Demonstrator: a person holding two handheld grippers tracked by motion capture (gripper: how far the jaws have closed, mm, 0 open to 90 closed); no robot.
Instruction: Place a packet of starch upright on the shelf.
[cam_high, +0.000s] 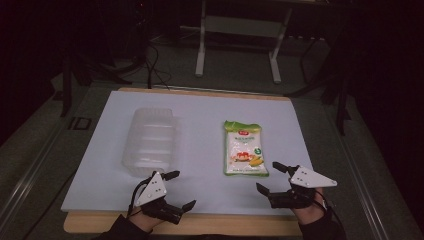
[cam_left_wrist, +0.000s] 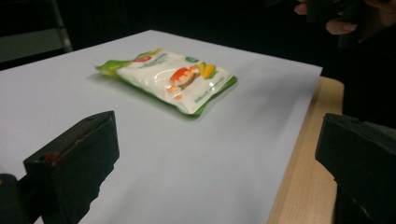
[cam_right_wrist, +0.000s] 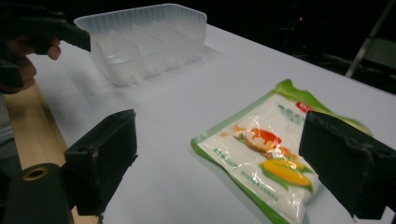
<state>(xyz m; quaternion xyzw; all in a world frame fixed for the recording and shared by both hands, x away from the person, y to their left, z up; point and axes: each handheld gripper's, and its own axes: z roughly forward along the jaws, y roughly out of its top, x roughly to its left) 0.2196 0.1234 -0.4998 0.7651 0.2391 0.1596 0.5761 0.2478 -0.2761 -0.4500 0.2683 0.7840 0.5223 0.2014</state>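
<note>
The food pouch (cam_high: 244, 148) lies flat on the white surface (cam_high: 200, 190), long axis running away from the person, just ahead of the right gripper (cam_high: 273, 177). That gripper is seen wide open and empty, probably the nearer one. The left gripper (cam_high: 181, 190), likewise open and empty, sits near the clear tray (cam_high: 148, 141).

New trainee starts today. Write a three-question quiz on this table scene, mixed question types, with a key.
1. True or false: the right gripper has its fingers closed on the food pouch.
2. Multiple choice: where does the clear plastic tray lie relative to the food pouch in the high view? A) left of it B) right of it C) on top of it
3. Fill in: the left gripper is ____, with nothing between its fingers.

Key: 1 false; 2 A; 3 open
</note>
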